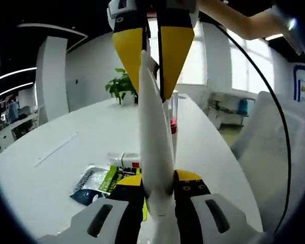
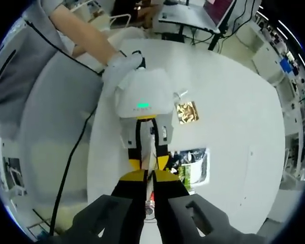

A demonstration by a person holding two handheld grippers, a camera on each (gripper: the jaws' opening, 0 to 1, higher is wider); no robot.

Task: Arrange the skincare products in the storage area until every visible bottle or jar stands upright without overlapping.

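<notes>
Your left gripper [image 1: 157, 195] fingers clamped on white tube [image 1: 155, 147], held above worktop [image 1: 66, 162]. Your right gripper [image 1: 152, 63] fingers pinch tube's far tip. Packets [image 1: 104, 180] lie on worktop left of tube; potted plant [image 1: 121, 86] far beyond tube.

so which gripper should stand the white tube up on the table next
Probably left. The left gripper is clamped on the white tube's lower end, nearer the table. The right gripper pinches only its top tip and could simply let go.
</notes>
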